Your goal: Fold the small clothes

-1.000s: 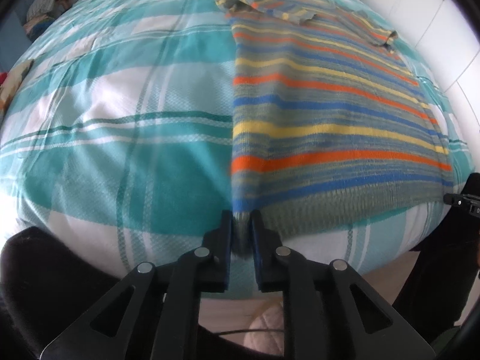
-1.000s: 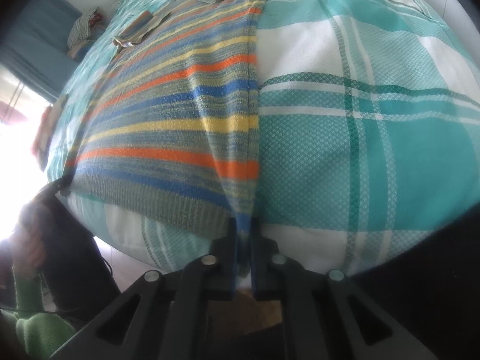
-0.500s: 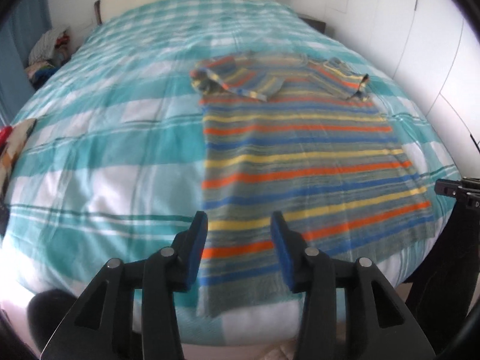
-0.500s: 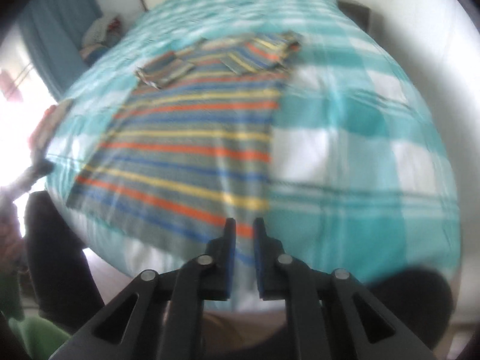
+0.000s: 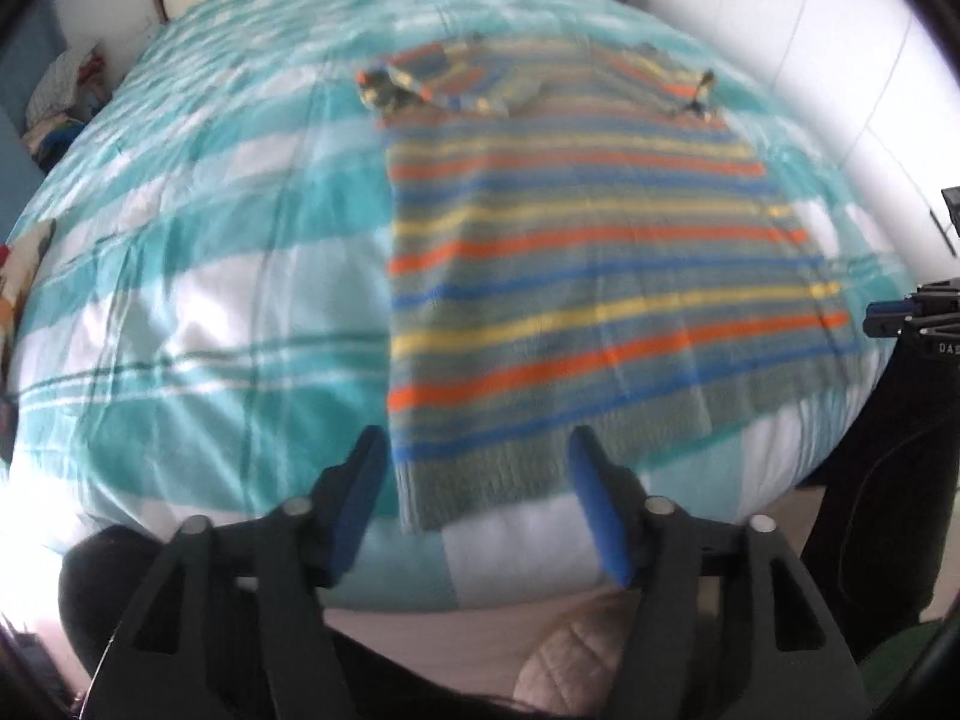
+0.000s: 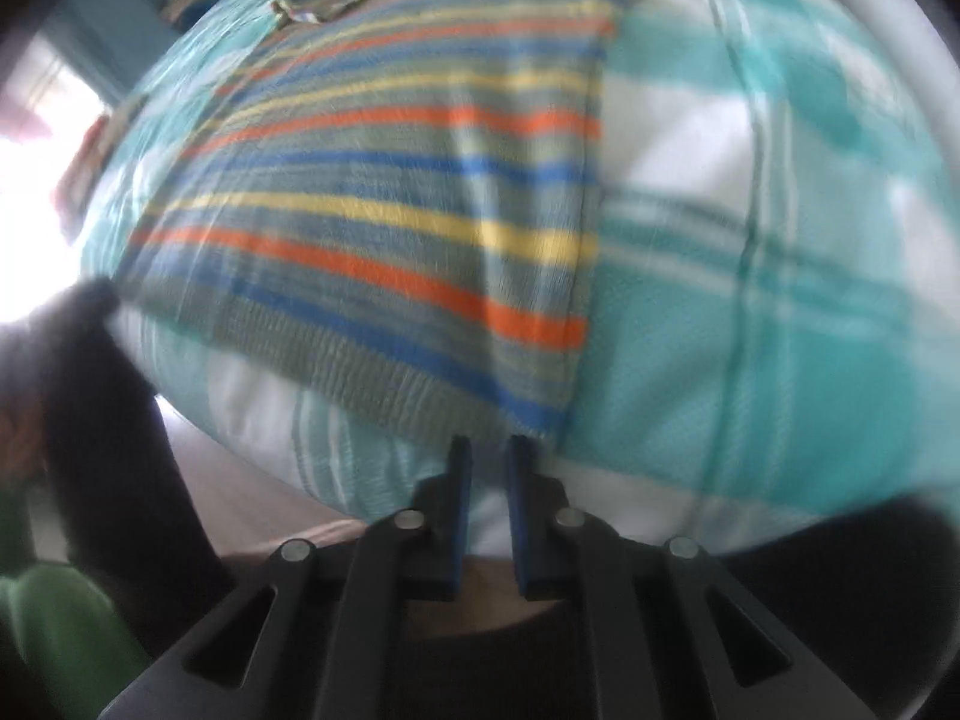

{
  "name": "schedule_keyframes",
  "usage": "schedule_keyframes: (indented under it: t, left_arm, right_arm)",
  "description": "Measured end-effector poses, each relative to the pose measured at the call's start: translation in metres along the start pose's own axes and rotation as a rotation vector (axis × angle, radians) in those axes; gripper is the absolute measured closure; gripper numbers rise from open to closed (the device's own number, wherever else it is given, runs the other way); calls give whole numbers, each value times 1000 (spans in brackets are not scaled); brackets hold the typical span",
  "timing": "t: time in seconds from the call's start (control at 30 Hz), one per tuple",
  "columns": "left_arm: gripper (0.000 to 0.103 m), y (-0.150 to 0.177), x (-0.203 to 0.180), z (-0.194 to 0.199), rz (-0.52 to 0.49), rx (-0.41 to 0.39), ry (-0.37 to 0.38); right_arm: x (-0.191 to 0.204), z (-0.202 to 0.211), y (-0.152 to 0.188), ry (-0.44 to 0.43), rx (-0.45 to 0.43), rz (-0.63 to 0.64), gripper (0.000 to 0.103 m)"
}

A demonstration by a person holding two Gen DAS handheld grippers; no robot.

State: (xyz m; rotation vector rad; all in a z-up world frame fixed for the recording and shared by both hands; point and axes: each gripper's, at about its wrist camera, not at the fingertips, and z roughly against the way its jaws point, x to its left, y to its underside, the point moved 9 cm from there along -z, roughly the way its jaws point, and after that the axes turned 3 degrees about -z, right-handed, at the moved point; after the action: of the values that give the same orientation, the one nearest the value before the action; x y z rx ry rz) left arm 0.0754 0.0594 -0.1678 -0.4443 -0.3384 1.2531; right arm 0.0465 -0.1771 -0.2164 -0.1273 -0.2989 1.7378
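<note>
A striped knit sweater (image 5: pixel 588 276) in orange, yellow, blue and grey lies flat on the bed, its sleeves folded in at the far end. Its ribbed hem lies at the near bed edge. My left gripper (image 5: pixel 480 492) is open wide and empty, just short of the hem's left corner. In the right wrist view the sweater (image 6: pixel 408 210) fills the left half. My right gripper (image 6: pixel 487 468) has its jaws nearly closed with a narrow gap and nothing between them, just below the hem's right corner. Both views are motion-blurred.
The bed cover (image 5: pixel 198 312) is a teal and white plaid and also shows in the right wrist view (image 6: pixel 750 252). A pile of clothes (image 5: pixel 60 90) lies at the far left. White wardrobe doors (image 5: pixel 870 60) stand to the right. The floor shows below the bed edge.
Both grippers let go of the sweater's hem corners and pulled back. The left gripper opened wide. The right gripper's jaws parted only slightly and it dropped closer to the hem again.
</note>
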Motion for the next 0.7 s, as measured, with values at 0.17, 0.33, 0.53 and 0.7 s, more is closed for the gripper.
schedule_keyframes:
  t: [0.17, 0.33, 0.53, 0.7]
  left_arm:
    - [19, -60, 5, -12, 108, -226, 0]
    - [19, -46, -3, -76, 112, -177, -15]
    - [19, -31, -17, -77, 17, -183, -75]
    - [19, -29, -14, -82, 31, -165, -63]
  right_arm:
    - [-7, 62, -129, 185, -306, 224, 30]
    - [14, 7, -236, 202, -334, 423, 33]
    - [17, -88, -293, 113, -272, 366, 40]
    - [-30, -91, -308, 29, -329, 71, 99]
